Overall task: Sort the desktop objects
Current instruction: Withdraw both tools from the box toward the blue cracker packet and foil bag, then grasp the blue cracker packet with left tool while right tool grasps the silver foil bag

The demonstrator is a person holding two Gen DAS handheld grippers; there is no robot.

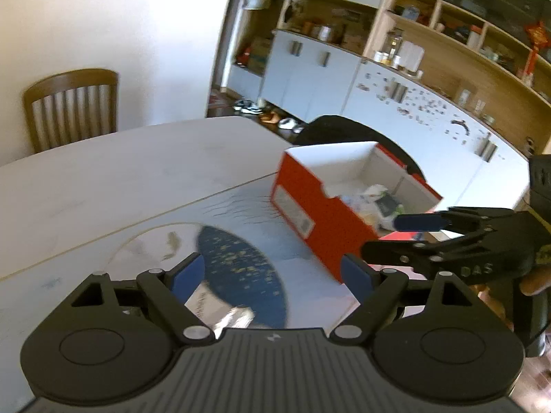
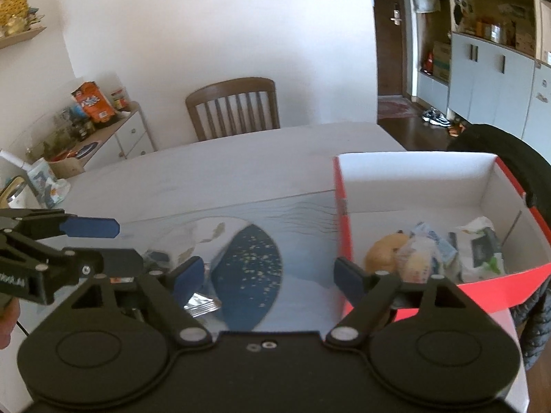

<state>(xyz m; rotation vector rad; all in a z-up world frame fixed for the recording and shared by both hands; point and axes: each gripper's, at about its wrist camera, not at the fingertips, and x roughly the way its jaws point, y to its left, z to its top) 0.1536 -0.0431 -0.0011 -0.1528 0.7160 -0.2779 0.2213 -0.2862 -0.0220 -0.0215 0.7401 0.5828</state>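
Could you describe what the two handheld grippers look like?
Both the left gripper and the right gripper are matte black plastic with blue pads on the jaws, angled linkage bars with silver pivot pins, two round discs and a ribbed body. The right one's side shows faint raised lettering.

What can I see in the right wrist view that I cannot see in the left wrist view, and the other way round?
Only the right wrist view shows the low side cabinet with an orange packet on it, and a door.

Only the left wrist view shows the long wall of shelves above white cupboards.

Both show the red box with packets inside, the table, the mat, a silver packet, the chair, and both grippers, left and right, open and empty.
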